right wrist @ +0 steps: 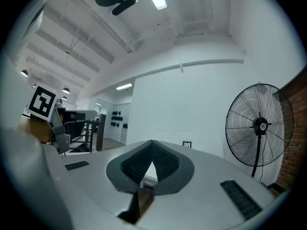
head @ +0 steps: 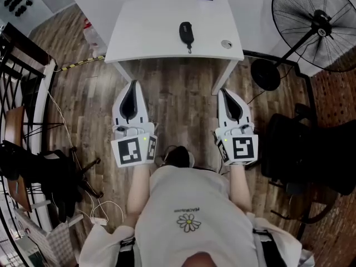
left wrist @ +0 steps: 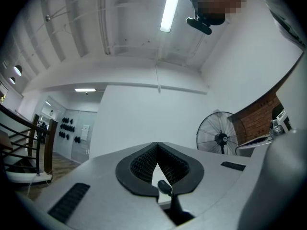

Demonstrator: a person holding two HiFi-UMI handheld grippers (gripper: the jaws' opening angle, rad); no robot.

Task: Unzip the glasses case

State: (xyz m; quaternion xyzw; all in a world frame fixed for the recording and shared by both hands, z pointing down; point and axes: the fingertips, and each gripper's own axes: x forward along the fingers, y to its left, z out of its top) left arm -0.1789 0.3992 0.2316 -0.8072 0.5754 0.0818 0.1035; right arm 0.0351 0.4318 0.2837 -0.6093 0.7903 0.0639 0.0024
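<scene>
One white rectangular table (head: 150,26) sits up top in the head view, and neither tool is at it. Next down in size are both hand-held tools, hanging over the brown wood-plank floor (head: 183,88) well short of the table edge. The white left gripper with black pads (head: 133,88) is tipped a bit up. The white right gripper with black pads (head: 226,96) is level. Each has its jaws together at the tips w/ nothing between them (each gripper's own view shows the pads meeting in a point).

Smaller still is the black oval glasses case (head: 186,32), alone near the table's middle, long axis running toward the person. Smallest is its short dark zip pull (head: 189,49), trailing off the near end.

So the step in hand, as I read it, is the approach. To do it well:

- Spread both sets of jaws before arriving, not over the case.
- L should pin the case body so it can't skate on that smooth top, and R takes the pull.
- The tab's tiny, so come in low, pinch it square btwn the pad tips, then draw along the zip line and round the curve, no yanking up.
- Main risk, imo: w/ a weak hold the case slides or lifts.
</scene>
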